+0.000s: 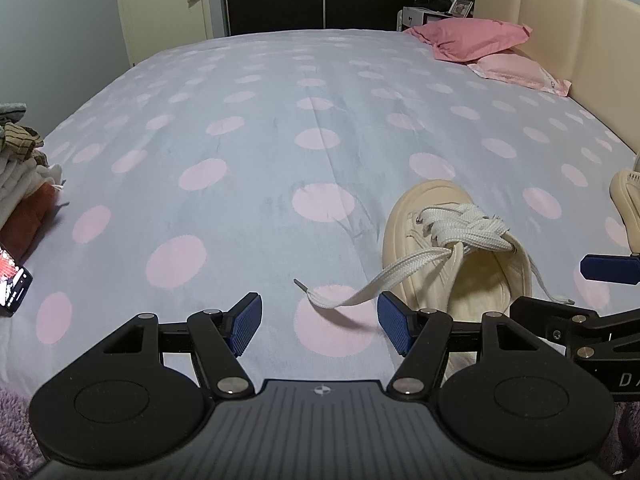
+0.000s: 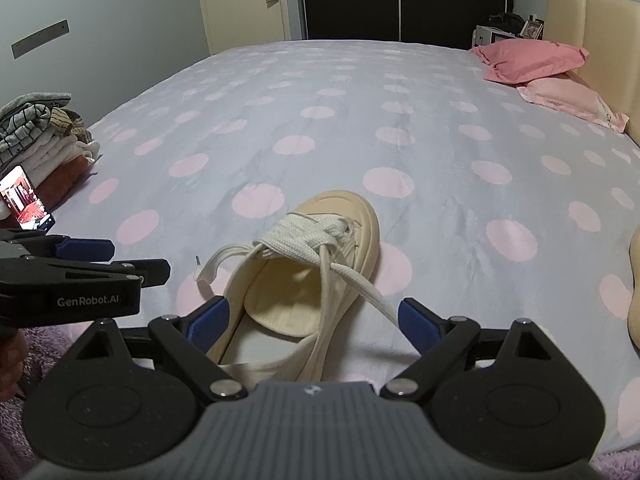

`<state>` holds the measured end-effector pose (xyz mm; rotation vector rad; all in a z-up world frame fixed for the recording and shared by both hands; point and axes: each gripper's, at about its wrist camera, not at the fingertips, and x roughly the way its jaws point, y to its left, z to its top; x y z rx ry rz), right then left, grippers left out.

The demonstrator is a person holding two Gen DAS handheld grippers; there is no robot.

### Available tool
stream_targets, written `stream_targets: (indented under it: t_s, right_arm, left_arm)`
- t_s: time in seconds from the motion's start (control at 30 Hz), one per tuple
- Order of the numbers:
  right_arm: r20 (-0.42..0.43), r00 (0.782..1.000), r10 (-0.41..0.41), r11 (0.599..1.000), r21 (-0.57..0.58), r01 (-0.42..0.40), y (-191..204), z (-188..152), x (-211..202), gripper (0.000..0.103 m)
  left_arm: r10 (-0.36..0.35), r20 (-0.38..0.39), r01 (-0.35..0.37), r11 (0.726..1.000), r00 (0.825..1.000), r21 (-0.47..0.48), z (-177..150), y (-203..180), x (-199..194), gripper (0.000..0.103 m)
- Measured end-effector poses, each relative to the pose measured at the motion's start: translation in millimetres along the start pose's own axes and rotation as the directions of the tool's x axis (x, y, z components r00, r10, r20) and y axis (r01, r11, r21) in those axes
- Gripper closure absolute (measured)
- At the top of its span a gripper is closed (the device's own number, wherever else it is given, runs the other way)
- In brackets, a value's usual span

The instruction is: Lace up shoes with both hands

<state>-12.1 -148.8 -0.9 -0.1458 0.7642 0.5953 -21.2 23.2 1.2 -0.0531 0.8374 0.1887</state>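
Left wrist view showed the cream leather sneaker (image 1: 452,264); its flat white woven lace (image 1: 384,280) looked limp, best pinched near the tip. Both the left gripper (image 1: 318,324) and right gripper (image 2: 314,318) gaped empty.

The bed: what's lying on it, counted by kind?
Cream shoes: 2, one laced, one at the edge
Pink pillows: 2
Clothes piles: 1
Phones: 1
Total: 6
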Motion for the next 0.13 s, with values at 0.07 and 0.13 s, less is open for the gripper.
stream_targets:
  t_s: [0.07, 0.13]
  right_arm:
    - [-0.001, 1.0, 0.004, 1.0, 0.001, -0.004, 0.2, -0.1, -0.2, 0.01]
    - [-0.001, 1.0, 0.006, 1.0, 0.001, -0.006, 0.5, -0.2, -0.7, 0.01]
  left_arm:
    - [-0.001, -0.006, 0.001, 1.0, 1.0, -0.01, 0.4, 0.5, 0.1, 0.04]
    - [-0.008, -0.011, 0.008, 1.0, 1.0, -0.025, 0.4, 1.6, 0.5, 0.04]
